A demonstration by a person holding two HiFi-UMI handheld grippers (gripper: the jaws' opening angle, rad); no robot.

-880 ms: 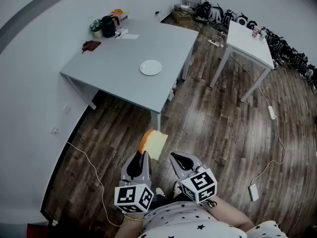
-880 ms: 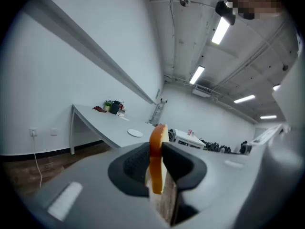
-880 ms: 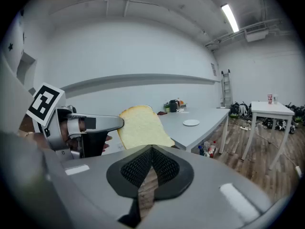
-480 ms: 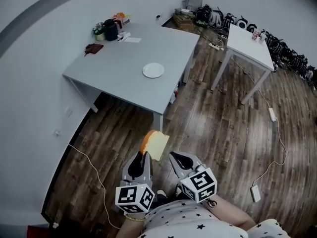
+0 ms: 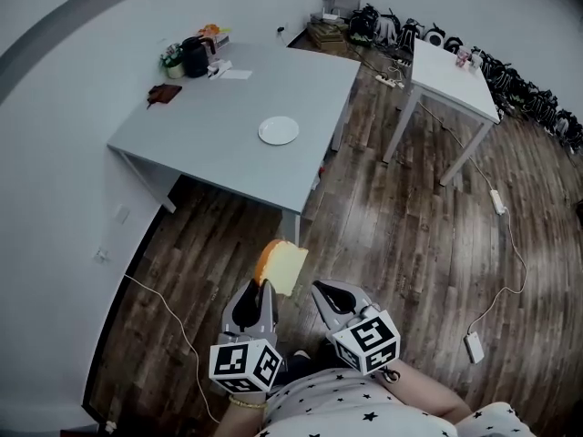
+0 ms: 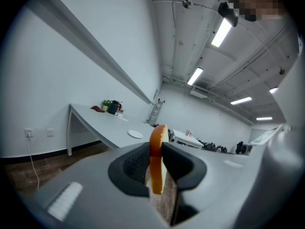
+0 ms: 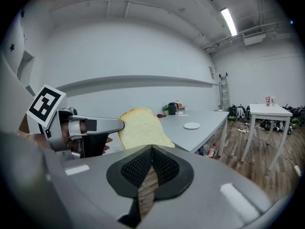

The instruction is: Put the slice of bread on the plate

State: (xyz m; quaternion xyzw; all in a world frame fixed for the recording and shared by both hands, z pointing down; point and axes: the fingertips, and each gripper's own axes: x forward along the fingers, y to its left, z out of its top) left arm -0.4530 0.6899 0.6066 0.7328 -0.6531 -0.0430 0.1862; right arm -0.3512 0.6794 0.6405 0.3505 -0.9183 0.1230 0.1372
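Observation:
The slice of bread point(image 5: 283, 265), pale with an orange-brown crust, stands on edge in the air over the wooden floor, with my left gripper point(image 5: 263, 287) shut on its lower edge. In the left gripper view the bread point(image 6: 157, 162) sits upright between the two dark pads. My right gripper point(image 5: 322, 291) is beside it on the right, shut with nothing in it; its jaws point(image 7: 152, 150) meet at the tip. The white plate point(image 5: 278, 131) lies empty on the grey table point(image 5: 209, 153), well ahead of both grippers, and shows small in the gripper views point(image 6: 135, 134) point(image 7: 192, 125).
At the grey table's far corner stand a black kettle point(image 5: 195, 55), small items and a brown cloth point(image 5: 164, 92). A white table point(image 5: 453, 67) stands to the right. Cables and a power adapter point(image 5: 474, 346) lie on the wooden floor, and gear lines the far wall point(image 5: 533, 103).
The head view has shifted slightly. Both grippers and the bread keep their places.

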